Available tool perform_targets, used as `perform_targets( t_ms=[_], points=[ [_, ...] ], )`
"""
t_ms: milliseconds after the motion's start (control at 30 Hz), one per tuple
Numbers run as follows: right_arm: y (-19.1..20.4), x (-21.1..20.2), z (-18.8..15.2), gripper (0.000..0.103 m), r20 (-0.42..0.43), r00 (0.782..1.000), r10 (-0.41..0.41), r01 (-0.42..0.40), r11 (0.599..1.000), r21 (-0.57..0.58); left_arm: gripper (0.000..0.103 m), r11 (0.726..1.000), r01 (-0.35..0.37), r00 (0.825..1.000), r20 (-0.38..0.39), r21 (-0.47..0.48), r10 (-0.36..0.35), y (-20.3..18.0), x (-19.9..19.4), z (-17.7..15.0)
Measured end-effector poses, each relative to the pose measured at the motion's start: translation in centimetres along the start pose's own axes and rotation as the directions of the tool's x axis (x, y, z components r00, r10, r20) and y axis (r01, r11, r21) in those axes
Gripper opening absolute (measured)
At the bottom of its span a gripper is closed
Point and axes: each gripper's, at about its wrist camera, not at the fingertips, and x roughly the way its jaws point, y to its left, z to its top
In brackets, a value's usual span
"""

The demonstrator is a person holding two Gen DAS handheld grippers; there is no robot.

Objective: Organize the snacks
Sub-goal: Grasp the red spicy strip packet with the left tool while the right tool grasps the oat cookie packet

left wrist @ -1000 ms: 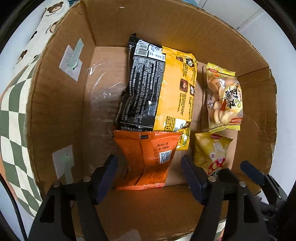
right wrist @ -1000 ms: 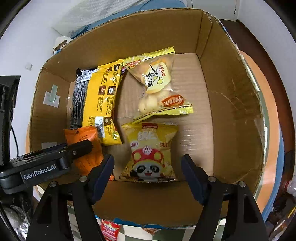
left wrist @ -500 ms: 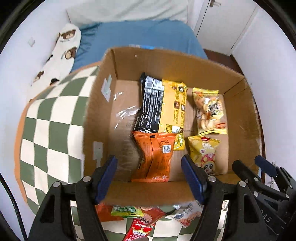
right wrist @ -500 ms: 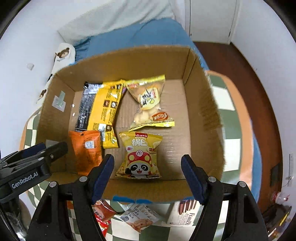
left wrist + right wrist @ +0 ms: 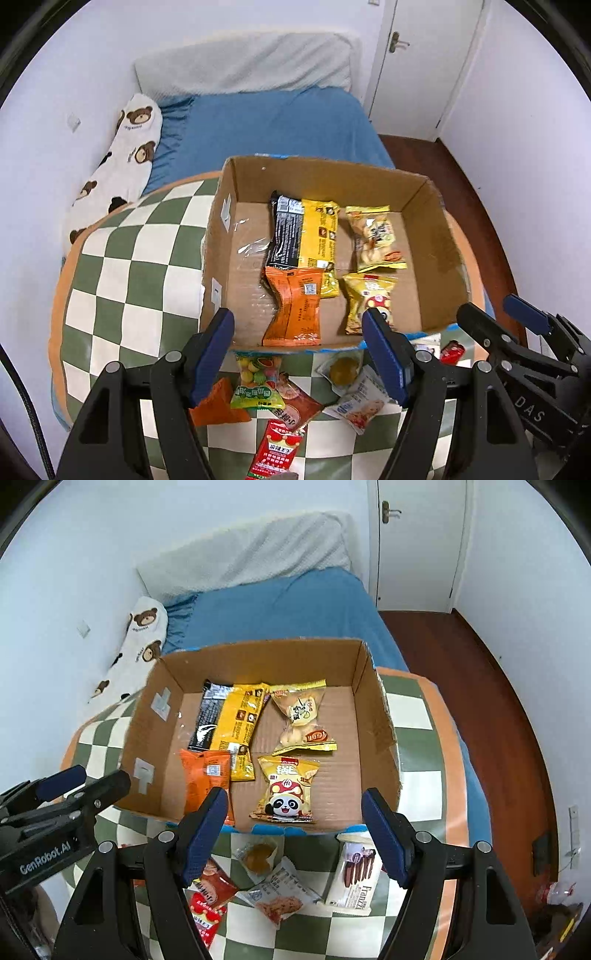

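On the left, the left tool (image 5: pixel 299 350) hangs over the near edge of the green-and-white checkered desk (image 5: pixel 122 295), its blue-padded jaws spread wide with nothing between them. Below it lie loose snacks waiting to be sorted: a green fruit-candy packet (image 5: pixel 255 384), a red stick packet with a crown (image 5: pixel 277 450) and a round yellow pastry in clear wrap (image 5: pixel 341 371).

Further back sits the open brown cardboard box (image 5: pixel 439 236), which seems to serve as the collecting place. Inside, packets lie flat in two rough columns, probably to keep the floor tidy and leave room: a long black-and-yellow packet (image 5: pixel 304 232) with an orange packet (image 5: pixel 295 306) in front of it, overlapping its near end, then a yellow-trimmed clear bag of pale crackers (image 5: pixel 376 236) behind a yellow panda-print bag (image 5: pixel 286 790). The right part of the box floor is bare.

On the right, the right tool (image 5: pixel 295 830) is likewise wide open and empty, poised above a white box of chocolate sticks (image 5: pixel 356 873) and a crinkled white snack packet (image 5: pixel 282 893), both outside the box, near its front wall.
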Motion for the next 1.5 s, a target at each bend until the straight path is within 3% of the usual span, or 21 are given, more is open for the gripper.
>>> perform_targets(
  t_ms=[167, 200, 267, 300, 500, 700, 867, 967, 1067, 1133, 1233, 1300, 1333, 1367, 1400, 1500],
  points=[
    [0.0, -2.1, -0.8, 0.077, 0.017, 0.999, 0.033, -0.034, 0.999, 0.024, 0.072, 1.0, -0.002, 1.0, 0.028, 0.005, 0.002, 0.0, -1.8, -1.3],
    [0.0, -2.3, -1.2, 0.077, 0.011, 0.999, 0.038, -0.038, 0.999, 0.026, 0.075, 1.0, -0.014, 1.0, 0.027, 0.006, 0.014, 0.1, -1.8, -1.7],
    [-0.1, -1.8, -2.1, 0.088, -0.023, 0.998, 0.064, -0.063, 0.997, 0.037, 0.096, 1.0, -0.023, 1.0, 0.017, 0.012, 0.023, 0.4, -1.4, -2.8],
    [-0.2, -1.4, -2.6, 0.089, -0.045, 0.996, 0.076, -0.074, 0.996, 0.041, 0.097, 1.0, -0.027, 1.0, 0.01, 0.012, 0.027, 0.6, -1.0, -3.2],
    [-0.8, 4.1, -7.5, 0.089, -0.229, 0.964, 0.138, -0.117, 0.988, 0.104, 0.097, 0.997, -0.079, 0.983, -0.165, 0.004, 0.078, 2.9, 4.4, -9.0],
    [-2.0, 12.2, -12.9, 0.089, -0.408, 0.879, 0.246, -0.11, 0.938, 0.328, 0.097, 0.983, -0.184, 0.92, -0.353, -0.014, 0.168, 5.3, 11.0, -15.7],
    [-2.9, 17.7, -15.5, 0.089, -0.442, 0.851, 0.284, -0.032, 0.868, 0.495, 0.097, 0.978, -0.207, 0.886, -0.423, 0.003, 0.188, 5.9, 13.7, -18.8],
    [-2.6, 19.5, -16.1, 0.086, -0.472, 0.84, 0.269, 0.011, 0.86, 0.51, 0.097, 0.98, -0.196, 0.871, -0.453, 0.03, 0.188, 5.6, 14.8, -20.3],
    [-1.8, 19.3, -16.3, 0.066, -0.484, 0.849, 0.21, 0.026, 0.899, 0.436, 0.097, 0.986, -0.161, 0.866, -0.472, 0.053, 0.166, 5.0, 15.4, -21.4],
    [-1.0, 18.7, -16.7, 0.06, -0.508, 0.846, 0.164, 0.009, 0.947, 0.321, 0.097, 0.987, -0.132, 0.856, -0.492, 0.088, 0.158, 4.3, 15.9, -22.1],
    [-0.2, 17.7, -18.0, 0.058, -0.554, 0.825, 0.109, -0.016, 0.985, 0.17, 0.095, 0.983, -0.097, 0.845, -0.51, 0.154, 0.163, 2.8, 17.2, -23.2],
    [-0.1, 17.1, -19.3, 0.058, -0.582, 0.811, 0.063, -0.016, 0.996, 0.084, 0.076, 0.985, -0.073, 0.838, -0.526, 0.156, 0.146, 2.1, 17.9, -23.8],
    [-0.1, 16.9, -20.0, 0.058, -0.596, 0.802, 0.046, -0.022, 0.999, 0.049, 0.059, 0.992, -0.055, 0.834, -0.541, 0.117, 0.11, 2.2, 18.1, -24.0],
    [-0.1, 16.6, -20.8, 0.058, -0.605, 0.795, 0.036, -0.027, 0.999, 0.024, 0.05, 0.996, -0.047, 0.83, -0.553, 0.071, 0.079, 2.3, 18.1, -24.1],
    [-0.1, 16.3, -21.4, 0.058, -0.613, 0.79, 0.02, -0.028, 1.0, -0.003, 0.05, 0.997, -0.057, 0.828, -0.556, 0.046, 0.073, 2.4, 18.1, -24.2],
    [0.1, 15.3, -23.0, 0.058, -0.62, 0.785, -0.019, -0.035, 0.997, -0.075, 0.05, 0.991, -0.111, 0.851, -0.522, -0.079, 0.054, 3.8, 17.3, -23.9]
  ],
)
